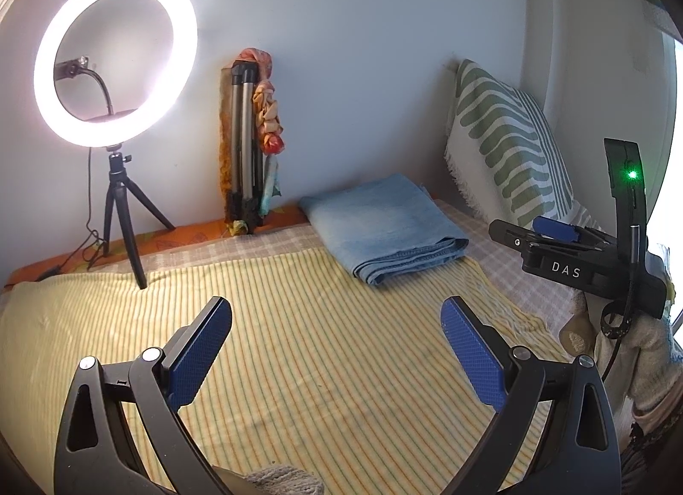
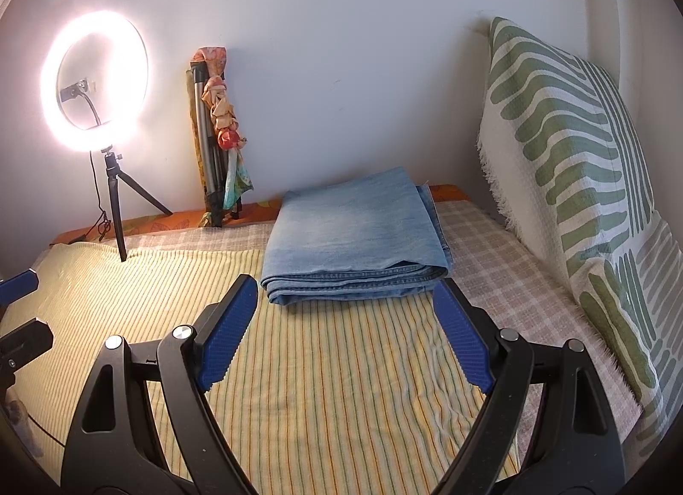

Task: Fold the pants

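While both grippers hover empty, left gripper [image 1: 335, 350] and right gripper [image 2: 343, 335] fingers spread wide: folded light-blue denim pants [image 2: 354, 234] lie on striped yellow bedcover [image 2: 299, 367] — soft, floppy, probably moderately heavy (layers slide); best pinched at the thick folded near edge.

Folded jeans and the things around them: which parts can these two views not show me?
- Folded jeans: waistband and pockets hidden inside the folds, both views.
- Right hand-held gripper: left wrist view shows it side-on, fingers overlapping.
- Ring light: glare washes out its surface.
- Folded tripod: a cloth wraps part of it.
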{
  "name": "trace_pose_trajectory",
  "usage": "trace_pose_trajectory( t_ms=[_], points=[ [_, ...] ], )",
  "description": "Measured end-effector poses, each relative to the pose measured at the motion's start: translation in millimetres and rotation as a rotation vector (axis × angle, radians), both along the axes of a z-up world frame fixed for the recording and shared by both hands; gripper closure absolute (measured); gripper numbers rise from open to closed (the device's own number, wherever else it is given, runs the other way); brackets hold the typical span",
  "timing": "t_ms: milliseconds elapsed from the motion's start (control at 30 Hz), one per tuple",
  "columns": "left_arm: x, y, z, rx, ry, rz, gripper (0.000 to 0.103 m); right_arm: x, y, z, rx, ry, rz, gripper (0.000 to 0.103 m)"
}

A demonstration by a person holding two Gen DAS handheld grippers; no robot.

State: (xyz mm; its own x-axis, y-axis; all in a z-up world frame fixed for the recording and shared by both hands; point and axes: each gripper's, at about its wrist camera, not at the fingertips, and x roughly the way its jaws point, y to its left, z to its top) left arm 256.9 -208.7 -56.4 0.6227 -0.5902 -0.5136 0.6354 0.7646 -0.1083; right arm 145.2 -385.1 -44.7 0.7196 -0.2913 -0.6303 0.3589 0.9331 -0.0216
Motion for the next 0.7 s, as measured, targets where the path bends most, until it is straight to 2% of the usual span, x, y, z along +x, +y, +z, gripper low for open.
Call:
trace_pose_trajectory(
  t_ms=[700],
  points=[
    [-1.6,1.0,-1.2,-0.002,0.004,-0.010,0.005,2.5,0.6,-1.8,0.008,0.006,0.008,0.016]
  ],
)
